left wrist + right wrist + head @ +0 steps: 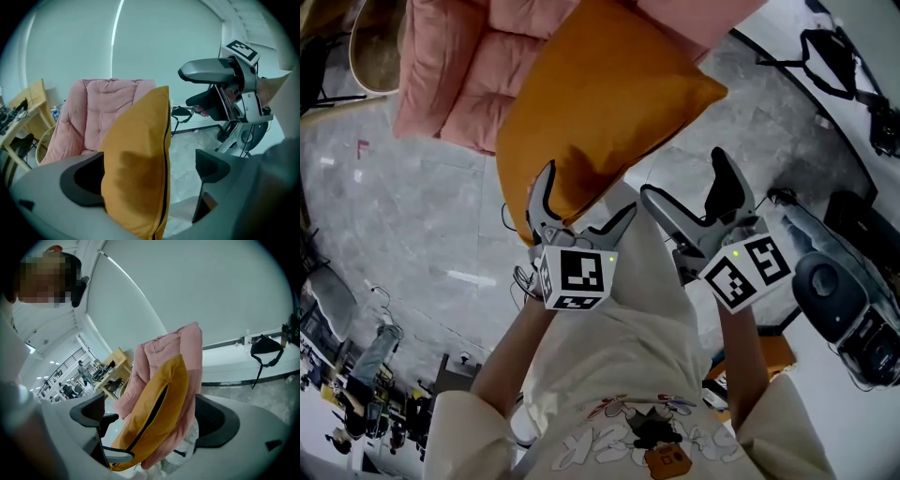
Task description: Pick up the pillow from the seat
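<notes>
An orange pillow (pixel 600 103) with a dark zip seam stands on edge against a pink cushioned chair (pixel 459 75). Its lower corner reaches between the wide jaws of my left gripper (pixel 581 204). In the left gripper view the pillow (pixel 136 164) covers the left pad, with a gap to the right pad. My left gripper (pixel 147 176) is open. Just right of that corner, my right gripper (pixel 694 192) is open too. In the right gripper view the pillow (pixel 154 423) and the chair (pixel 187 357) show between the jaws of my right gripper (pixel 153 417), apart from both pads.
The floor is grey marble (pixel 412 216). A black bag (pixel 825 61) lies by the wall at the upper right. A grey machine (pixel 844 300) stands at the right. A wooden table (pixel 23 112) and a round basket (pixel 375 42) are left of the chair.
</notes>
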A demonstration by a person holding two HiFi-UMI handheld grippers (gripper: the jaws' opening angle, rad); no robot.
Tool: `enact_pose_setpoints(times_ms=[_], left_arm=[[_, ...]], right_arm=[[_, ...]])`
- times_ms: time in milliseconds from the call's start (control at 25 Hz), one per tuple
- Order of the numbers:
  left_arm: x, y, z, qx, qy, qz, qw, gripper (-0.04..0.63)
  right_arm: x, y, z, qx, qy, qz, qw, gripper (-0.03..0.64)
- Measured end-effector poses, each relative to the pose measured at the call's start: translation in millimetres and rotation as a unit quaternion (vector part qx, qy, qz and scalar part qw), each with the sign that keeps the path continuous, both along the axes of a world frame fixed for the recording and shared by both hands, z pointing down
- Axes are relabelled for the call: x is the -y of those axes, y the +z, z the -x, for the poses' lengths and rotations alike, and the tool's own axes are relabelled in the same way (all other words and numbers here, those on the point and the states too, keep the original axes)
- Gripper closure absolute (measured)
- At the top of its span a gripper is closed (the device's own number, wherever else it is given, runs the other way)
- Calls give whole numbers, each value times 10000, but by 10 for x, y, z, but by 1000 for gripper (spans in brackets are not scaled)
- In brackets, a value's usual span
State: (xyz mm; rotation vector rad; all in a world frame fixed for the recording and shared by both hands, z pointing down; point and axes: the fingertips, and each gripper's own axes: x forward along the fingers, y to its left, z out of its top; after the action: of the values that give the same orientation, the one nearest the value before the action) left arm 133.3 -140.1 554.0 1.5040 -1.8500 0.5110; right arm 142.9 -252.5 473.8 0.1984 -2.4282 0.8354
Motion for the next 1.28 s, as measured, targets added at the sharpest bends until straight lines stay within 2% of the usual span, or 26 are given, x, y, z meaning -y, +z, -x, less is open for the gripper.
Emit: enact_pose_setpoints(times_ms=[480,680,920,1080,1280], left_arm=[[73,547,63,12,-288,249,9993,0],[178,644,129,96,-523,175,9984,0],[213,839,211,496,-438,451,9968,0],[224,935,291,483,-476,623,9958,0],[266,1096,356,455,-495,646,9956,-1]], right_arm=[[146,410,146,-138,198,173,9996,35],[176,535,259,-201,224,300,9991,35],[248,653,421,-326,202,327,9987,35],[264,689,542,-339,147,348,9987,35],[282,750,707,-331,122,375,9987,35]])
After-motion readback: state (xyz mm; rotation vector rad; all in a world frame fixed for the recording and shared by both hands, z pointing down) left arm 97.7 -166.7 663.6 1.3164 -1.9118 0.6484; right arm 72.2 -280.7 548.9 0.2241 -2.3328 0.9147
